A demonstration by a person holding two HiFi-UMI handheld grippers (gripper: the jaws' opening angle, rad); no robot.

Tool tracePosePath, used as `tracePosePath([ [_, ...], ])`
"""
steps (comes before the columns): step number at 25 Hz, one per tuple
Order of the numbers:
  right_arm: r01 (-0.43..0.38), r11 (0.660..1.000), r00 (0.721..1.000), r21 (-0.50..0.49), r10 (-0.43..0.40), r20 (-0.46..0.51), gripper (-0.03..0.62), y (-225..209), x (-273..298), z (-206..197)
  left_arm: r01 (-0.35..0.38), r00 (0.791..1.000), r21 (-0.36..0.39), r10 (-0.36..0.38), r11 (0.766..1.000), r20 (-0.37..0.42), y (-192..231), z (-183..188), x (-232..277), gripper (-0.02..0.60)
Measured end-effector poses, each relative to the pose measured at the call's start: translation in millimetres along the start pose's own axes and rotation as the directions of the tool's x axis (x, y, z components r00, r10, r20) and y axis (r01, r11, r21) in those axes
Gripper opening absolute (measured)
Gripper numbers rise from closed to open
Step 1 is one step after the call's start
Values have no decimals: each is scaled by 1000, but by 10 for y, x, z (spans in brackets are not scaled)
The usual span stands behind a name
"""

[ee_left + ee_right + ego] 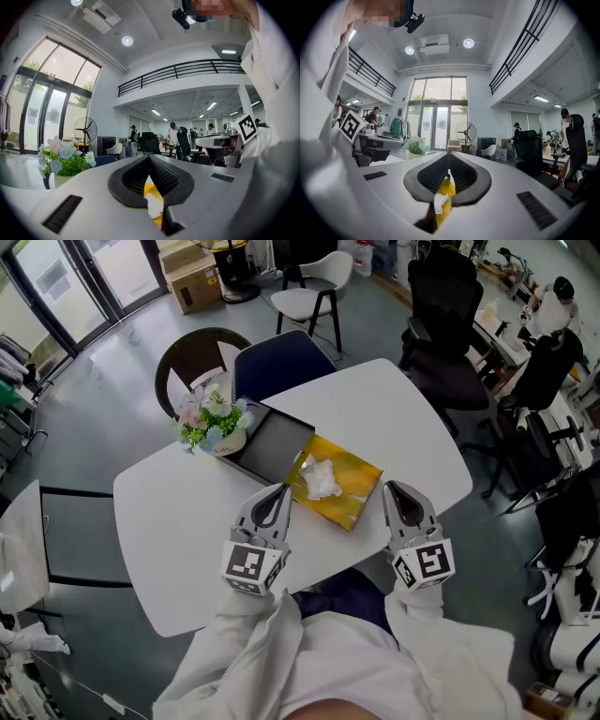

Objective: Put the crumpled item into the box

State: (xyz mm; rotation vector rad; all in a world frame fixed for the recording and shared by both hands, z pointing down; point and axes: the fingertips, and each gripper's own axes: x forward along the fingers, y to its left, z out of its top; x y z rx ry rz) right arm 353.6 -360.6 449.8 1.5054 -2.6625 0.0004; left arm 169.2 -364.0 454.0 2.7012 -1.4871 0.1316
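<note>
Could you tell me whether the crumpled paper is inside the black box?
No, the crumpled paper lies on the yellow surface beside the black box.

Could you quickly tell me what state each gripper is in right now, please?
Left gripper: closed, holding nothing.
Right gripper: closed, holding nothing.

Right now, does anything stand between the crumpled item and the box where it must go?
Nothing visible does. The crumpled item lies on a yellow sheet right beside the open dark box; the flowers stand at its far side.
</note>
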Motion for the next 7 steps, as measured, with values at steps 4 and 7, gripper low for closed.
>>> tracePosePath([
  [4, -1, 1000, 1000, 6, 1, 0, 41, -9, 2, -4, -1, 1000, -2, 1, 1000, -5, -6, -13, 5, 14],
  [7, -3, 1000, 1000, 7, 3, 1, 41, -1, 17, -9, 1, 1000, 1, -1, 1000, -7, 4, -25, 4, 14],
])
